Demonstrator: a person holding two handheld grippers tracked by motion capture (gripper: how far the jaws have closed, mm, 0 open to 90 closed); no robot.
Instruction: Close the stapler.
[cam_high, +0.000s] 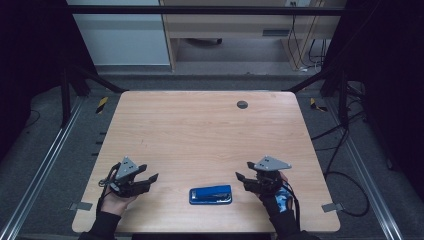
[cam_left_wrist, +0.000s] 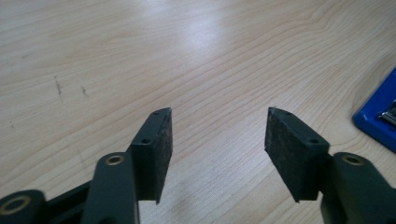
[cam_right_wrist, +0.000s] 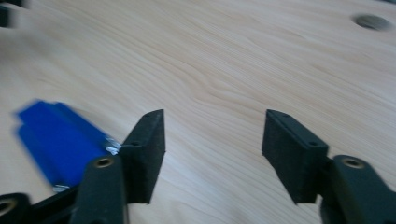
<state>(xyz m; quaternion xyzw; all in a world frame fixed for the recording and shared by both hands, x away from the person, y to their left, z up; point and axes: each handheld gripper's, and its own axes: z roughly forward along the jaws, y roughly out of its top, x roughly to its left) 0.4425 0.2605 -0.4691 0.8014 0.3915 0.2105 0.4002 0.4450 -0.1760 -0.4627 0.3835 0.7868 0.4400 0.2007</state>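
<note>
Both tongs stood spread, empty. Blue stapler (cam_high: 210, 194) lay at table's 6 o'clock, between left gripper (cam_high: 148, 172) & right gripper (cam_high: 243, 171). Probably best approached w/ right, squarely across its narrow width.

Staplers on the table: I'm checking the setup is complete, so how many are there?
1. The blue stapler lies flat near the table's front edge, between the left gripper and right gripper. None seem hidden.

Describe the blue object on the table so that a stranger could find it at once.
Start at the wooden table and go to its near edge. Between the two tongs lies a flat blue stapler, lengthwise along that edge. It is the one blue thing on the wood; the grey hole sits far behind it.
</note>
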